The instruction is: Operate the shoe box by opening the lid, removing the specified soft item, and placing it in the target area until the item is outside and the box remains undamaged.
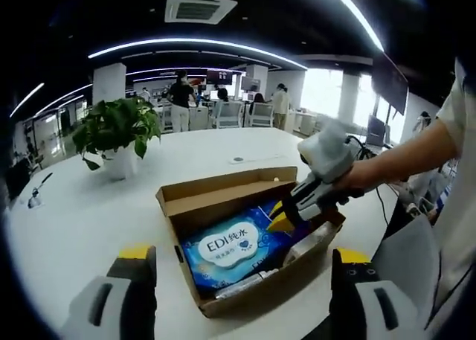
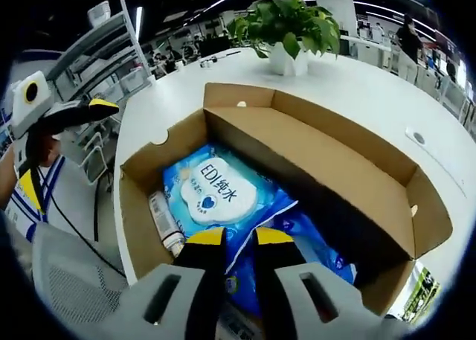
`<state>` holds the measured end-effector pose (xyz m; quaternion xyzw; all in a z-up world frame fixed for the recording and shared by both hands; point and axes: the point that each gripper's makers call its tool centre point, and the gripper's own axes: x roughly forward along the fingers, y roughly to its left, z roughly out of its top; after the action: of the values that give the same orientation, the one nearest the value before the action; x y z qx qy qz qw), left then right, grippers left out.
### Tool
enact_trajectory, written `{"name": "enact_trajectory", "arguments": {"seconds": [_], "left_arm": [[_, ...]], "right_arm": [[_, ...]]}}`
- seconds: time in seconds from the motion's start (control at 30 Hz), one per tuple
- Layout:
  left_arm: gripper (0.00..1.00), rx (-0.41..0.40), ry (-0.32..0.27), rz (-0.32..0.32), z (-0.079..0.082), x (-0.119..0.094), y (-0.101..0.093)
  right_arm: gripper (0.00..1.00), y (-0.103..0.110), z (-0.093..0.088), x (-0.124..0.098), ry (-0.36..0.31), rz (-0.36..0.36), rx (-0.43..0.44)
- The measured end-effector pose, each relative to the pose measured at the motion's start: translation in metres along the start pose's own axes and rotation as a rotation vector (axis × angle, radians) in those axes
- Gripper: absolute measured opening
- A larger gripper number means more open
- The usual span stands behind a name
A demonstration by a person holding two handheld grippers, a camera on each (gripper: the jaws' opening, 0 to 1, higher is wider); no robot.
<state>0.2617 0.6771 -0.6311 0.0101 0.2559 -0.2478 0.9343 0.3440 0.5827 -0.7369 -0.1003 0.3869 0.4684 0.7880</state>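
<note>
Right gripper view: the shoe box point(image 2: 312, 154) stands open on the white tabletop point(image 2: 357, 79), lid folded back. The blue wipes pack point(image 2: 223, 199), the soft item, lies inside beside a small tube point(image 2: 165, 225). The right hand-held gripper point(image 2: 238, 239) reaches into the box, its jaws nearly closed over the pack's edge; a firm grip cannot be confirmed. The left hand-held gripper point(image 1: 242, 262) waits open, short of the box. Opening is done; removal and placement remain.
</note>
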Motion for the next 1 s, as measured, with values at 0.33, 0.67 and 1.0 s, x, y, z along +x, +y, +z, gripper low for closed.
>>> {"name": "enact_trajectory", "arguments": {"seconds": [0.33,0.67,1.0], "left_arm": [[0.98,-0.009,0.008,0.013,-0.002,0.003,0.003],[0.97,0.003,0.028,0.008,-0.004,0.007,-0.001],[0.91,0.015,0.050,-0.003,-0.004,0.015,-0.004]], "right_arm": [[0.01,0.000,0.006,-0.008,-0.037,-0.028,-0.030],[0.00,-0.003,0.006,-0.026,-0.076,-0.049,-0.013],[0.00,-0.014,0.003,-0.050,-0.119,-0.069,0.014]]}}
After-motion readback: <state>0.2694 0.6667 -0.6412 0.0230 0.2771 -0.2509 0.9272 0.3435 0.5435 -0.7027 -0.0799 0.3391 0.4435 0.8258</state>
